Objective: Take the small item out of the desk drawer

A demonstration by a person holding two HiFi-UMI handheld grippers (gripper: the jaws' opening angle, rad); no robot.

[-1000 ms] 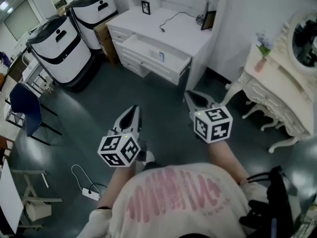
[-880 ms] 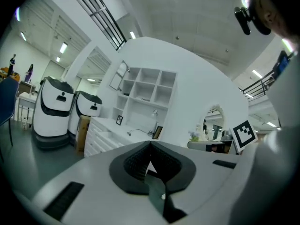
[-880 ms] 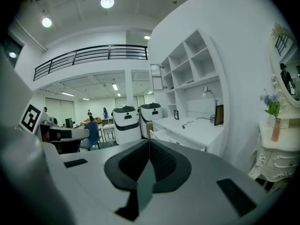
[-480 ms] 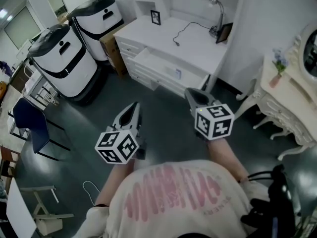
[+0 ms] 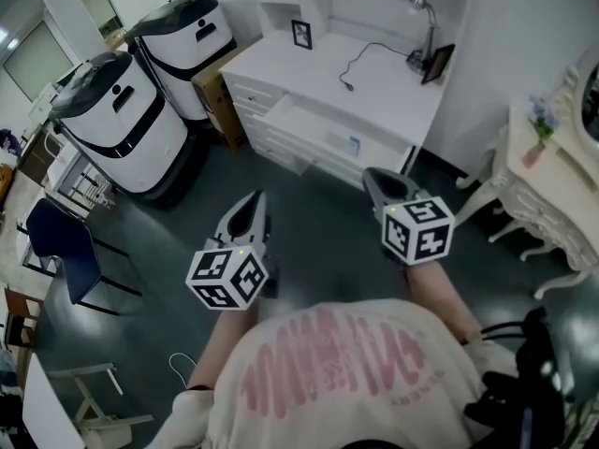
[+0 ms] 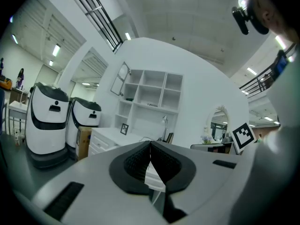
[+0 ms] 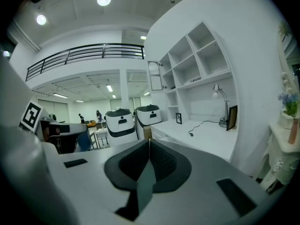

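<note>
Jaws shut tight on both tools, with nothing caught between either pair: the left gripper (image 5: 253,201) and right gripper (image 5: 374,176) are held out side by side, apart from each other, in front of a person in a pink-printed shirt (image 5: 328,372). Each carries its marker cube behind the jaws. Under the tips lies a dark floor (image 5: 314,218).

Ahead of the jaws stands a white desk (image 5: 393,87) with a wide drawer (image 5: 314,127) pulled open. It is nearer the right pair of tips than the left. The small item (image 5: 355,145), pale with a touch of blue, lies inside the drawer toward its right-hand end, a little left of the right jaws' line and clear of both grippers.

Farther on, the desktop holds a black cable (image 5: 360,62) and a small picture frame (image 5: 301,34) at the back, beyond the left jaws. A desk lamp (image 5: 423,7) and a dark leaning frame (image 5: 438,64) stand at the back beyond the right jaws.

Off to the left of the left jaws stand two white-and-black machines (image 5: 117,110) — with a brown box (image 5: 217,84) wedged between the farther one and the desk — and, farther left still, a blue chair (image 5: 56,241). Right of the right jaws stands an ornate cream dressing table (image 5: 552,190) bearing a vase of flowers (image 5: 535,143).
</note>
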